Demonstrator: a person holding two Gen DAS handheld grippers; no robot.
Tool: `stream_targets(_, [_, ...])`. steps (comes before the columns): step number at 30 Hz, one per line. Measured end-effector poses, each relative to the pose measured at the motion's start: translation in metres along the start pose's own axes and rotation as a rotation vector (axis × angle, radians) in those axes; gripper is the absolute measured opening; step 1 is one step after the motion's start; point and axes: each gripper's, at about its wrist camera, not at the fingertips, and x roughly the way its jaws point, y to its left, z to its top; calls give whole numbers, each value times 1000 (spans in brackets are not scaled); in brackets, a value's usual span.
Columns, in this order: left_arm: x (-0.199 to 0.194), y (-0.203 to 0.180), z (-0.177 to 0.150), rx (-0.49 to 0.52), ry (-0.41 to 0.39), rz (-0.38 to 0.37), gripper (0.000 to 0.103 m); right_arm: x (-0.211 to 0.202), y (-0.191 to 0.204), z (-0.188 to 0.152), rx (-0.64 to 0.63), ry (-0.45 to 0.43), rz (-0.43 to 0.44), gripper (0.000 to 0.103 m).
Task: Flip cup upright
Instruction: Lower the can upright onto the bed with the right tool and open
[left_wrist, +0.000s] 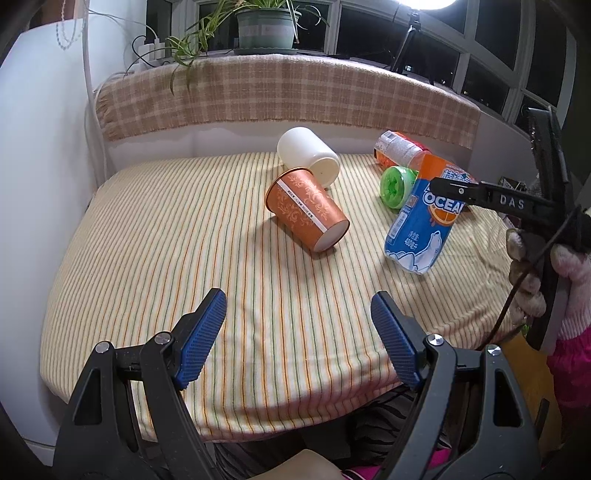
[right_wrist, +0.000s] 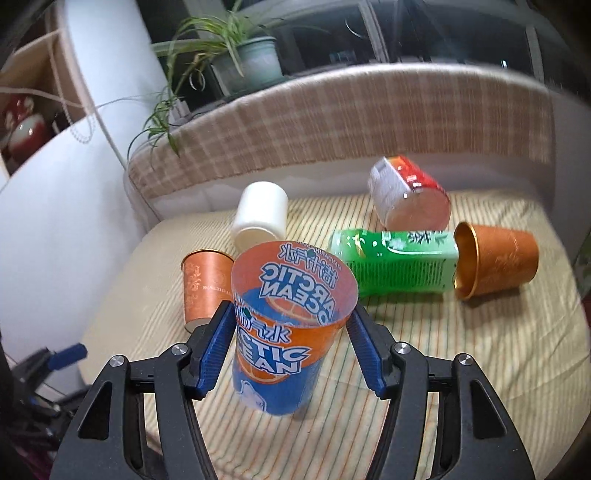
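Blue pads (right_wrist: 218, 347) right under my lens, and between them sits the Arctic Ocean cup (right_wrist: 284, 332): my right hand-held gripper (right_wrist: 291, 349) is pinching it just below the rim, mouth up and toward me. From the left view the same cup (left_wrist: 421, 221) hangs tilted above the striped cloth (left_wrist: 221, 258), base low and nearer me, rim leaning away and up, its long axis close to vertical but not yet there. Whether the base touches the cloth, I cannot tell. So the job looks nearly done; what remains, I'd judge, is a last bit of roll to square it up, then lowering it and letting go.

My left hand-held gripper (left_wrist: 299, 328) is spread wide over the near edge of the counter, holding nothing, well apart from the cup. The right is plainly the one on the job.

Around it, everything else lies on its side: an orange paper cup (left_wrist: 306, 210) touching a white cup (left_wrist: 308, 155), a green cup (right_wrist: 395, 264) just behind my cup, a second orange cup (right_wrist: 495, 260) at its far end, and a red-labelled one (right_wrist: 406, 199) at the back. Watch that green one when I set down.
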Motion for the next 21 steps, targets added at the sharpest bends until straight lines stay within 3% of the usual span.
stream_targets(21, [0, 7, 1, -21, -9, -2, 83, -10, 49, -26, -301, -72, -139, 61])
